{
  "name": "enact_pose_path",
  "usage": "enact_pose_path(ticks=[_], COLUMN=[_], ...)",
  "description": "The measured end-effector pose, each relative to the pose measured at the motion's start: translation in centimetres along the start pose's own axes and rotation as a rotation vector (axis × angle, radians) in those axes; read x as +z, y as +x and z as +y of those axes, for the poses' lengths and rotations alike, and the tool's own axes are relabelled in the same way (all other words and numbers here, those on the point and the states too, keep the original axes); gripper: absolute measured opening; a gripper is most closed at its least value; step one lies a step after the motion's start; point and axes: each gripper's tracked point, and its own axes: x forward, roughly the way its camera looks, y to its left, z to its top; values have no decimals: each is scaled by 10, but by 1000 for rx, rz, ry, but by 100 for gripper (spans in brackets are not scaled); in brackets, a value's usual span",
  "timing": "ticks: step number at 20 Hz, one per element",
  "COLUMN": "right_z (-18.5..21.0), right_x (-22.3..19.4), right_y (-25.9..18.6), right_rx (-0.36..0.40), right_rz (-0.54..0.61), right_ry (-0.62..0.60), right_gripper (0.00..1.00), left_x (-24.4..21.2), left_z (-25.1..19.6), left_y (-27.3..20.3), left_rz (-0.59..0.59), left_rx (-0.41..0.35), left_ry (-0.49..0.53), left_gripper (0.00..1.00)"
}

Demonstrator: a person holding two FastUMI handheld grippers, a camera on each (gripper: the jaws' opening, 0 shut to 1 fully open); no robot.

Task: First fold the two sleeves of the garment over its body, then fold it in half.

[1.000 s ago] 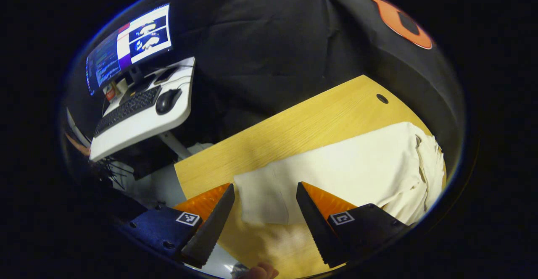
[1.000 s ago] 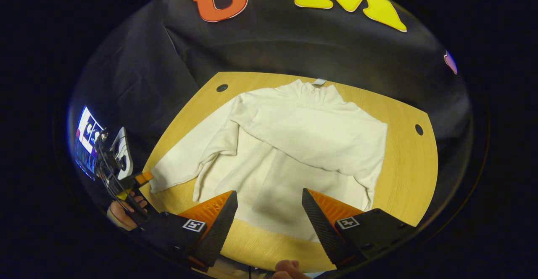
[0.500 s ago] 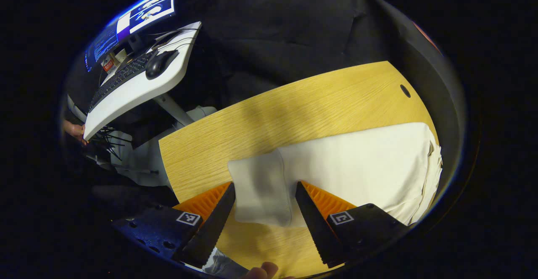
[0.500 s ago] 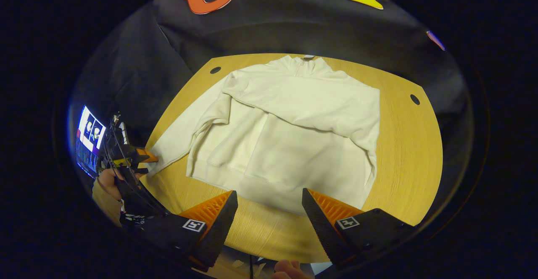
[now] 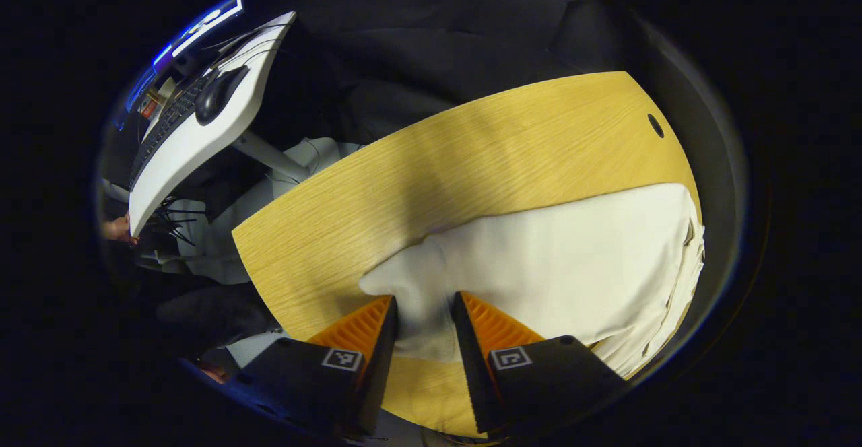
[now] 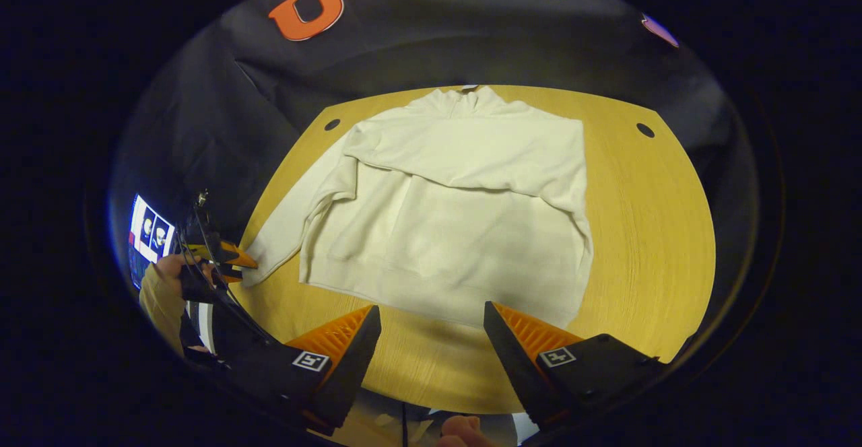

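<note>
**Sleeve cuff taken on the table**

Left gripper view: the sleeve (image 5: 431, 299) cuff of the sweater (image 5: 572, 258) is pinched by the left gripper (image 5: 423, 329) near the table (image 5: 471, 157) edge.

Right gripper view: the right gripper (image 6: 431, 339) is held spread above the table (image 6: 646, 231), before the sweater (image 6: 458, 211) hem.

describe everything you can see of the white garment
The garment is a cream, soft-looking long-sleeved top lying flat on the wooden table, collar toward the booth wall. One sleeve is already folded across the chest. The other sleeve stretches outward, its cuff between the fingers of the left hand-held gripper.
</note>
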Motion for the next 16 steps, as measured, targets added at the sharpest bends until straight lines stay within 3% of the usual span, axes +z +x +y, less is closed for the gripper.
enact_pose_path(ticks=[1,2,3,6,11,12,13,16], right_z=[-6,-11,-17,-32,-54,-58,-62,-72], right_x=[-1,-2,-3,-6,-13,-14,-13,-15], right_y=[-3,-4,-6,-14,-17,-17,-17,-21], right_rx=[-8,-13,-18,-22,-13,-11,-12,-9], right_rz=[-5,-10,-17,-34,-37,-38,-37,-29], right_ry=[7,13,21,45,70,64,58,55], right_gripper=[93,93,93,96,93,96,96,94], left_x=[0,2,2,4,6,9,12,14], left_z=[-2,-4,-5,-9,-11,-12,-13,-36], left_y=[1,1,1,1,-1,-5,-11,-34], left_rz=[-2,-9,-11,-15,-13,-22,-39,-59], left_rx=[-4,-11,-16,-32,-28,-18,-5,-26], left_ry=[10,20,30,57,96,118,148,224], left_gripper=[43,43,29,21,6,12,5,5])
